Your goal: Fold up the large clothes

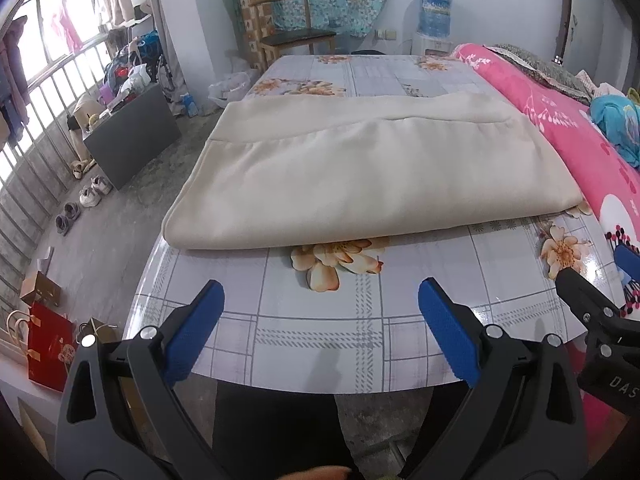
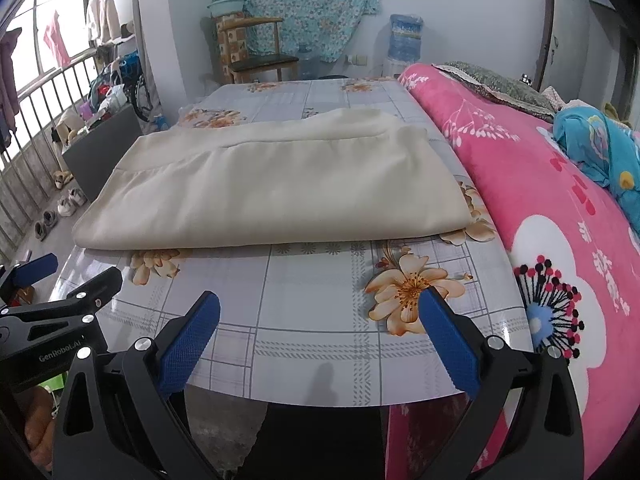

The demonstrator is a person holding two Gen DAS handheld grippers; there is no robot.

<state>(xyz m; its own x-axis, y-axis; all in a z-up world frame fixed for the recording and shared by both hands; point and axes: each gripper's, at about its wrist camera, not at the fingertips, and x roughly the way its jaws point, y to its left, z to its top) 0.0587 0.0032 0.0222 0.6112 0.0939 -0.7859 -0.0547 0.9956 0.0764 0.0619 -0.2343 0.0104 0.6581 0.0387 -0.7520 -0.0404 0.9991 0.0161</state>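
Jaws released on both: left gripper point(image 1: 320, 300) and right gripper point(image 2: 320, 312) hold nothing, blue pads spread wide. Both hang level over the bench's point(image 1: 320, 340) near edge, aimed at the garment, side by side; the right one's tip shows at the left view's right border.

Beige garment point(image 1: 360, 176) lies folded flat on the bench, a thick rectangle, rounded fold toward the grippers, seam line across its far half. Its left corner reaches the bench's left edge.

Bare floral cloth between garment and near edge, more beyond the garment. Pink blanket point(image 2: 540, 200) butts against the bench right of the garment. Left of the garment: concrete floor point(image 1: 120, 216).
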